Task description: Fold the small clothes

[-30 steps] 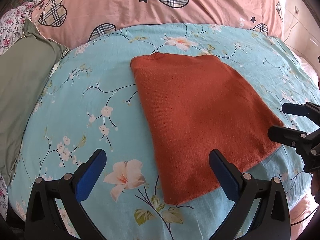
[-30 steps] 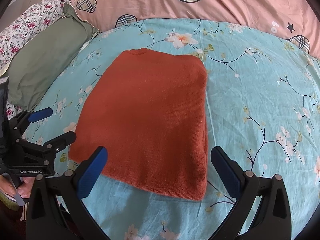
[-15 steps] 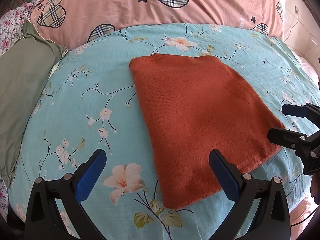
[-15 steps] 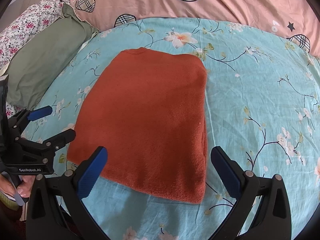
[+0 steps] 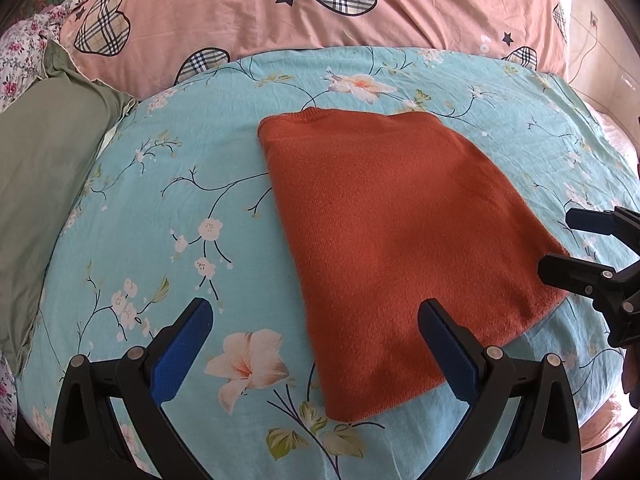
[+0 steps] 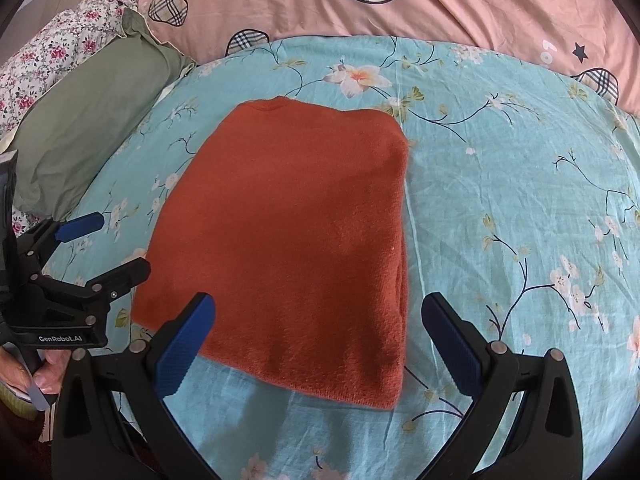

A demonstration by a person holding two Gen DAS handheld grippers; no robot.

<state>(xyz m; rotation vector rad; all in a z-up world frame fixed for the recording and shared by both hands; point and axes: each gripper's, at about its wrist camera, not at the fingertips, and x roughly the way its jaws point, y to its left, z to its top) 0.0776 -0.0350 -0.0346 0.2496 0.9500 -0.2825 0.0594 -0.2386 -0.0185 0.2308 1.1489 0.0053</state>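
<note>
A folded rust-orange knit garment (image 5: pixel 392 240) lies flat on the turquoise floral bedsheet (image 5: pixel 192 200), its neckline at the far end. My left gripper (image 5: pixel 316 332) hangs spread wide and holding nothing over the garment's near left corner. My right gripper (image 6: pixel 318 320) is likewise released, above the near edge, empty. A green pillow (image 6: pixel 88 120) sits far left, with a floral pillow (image 6: pixel 44 52) beyond it. A pink quilt with plaid hearts (image 5: pixel 280 12) lies across the far side.
</note>
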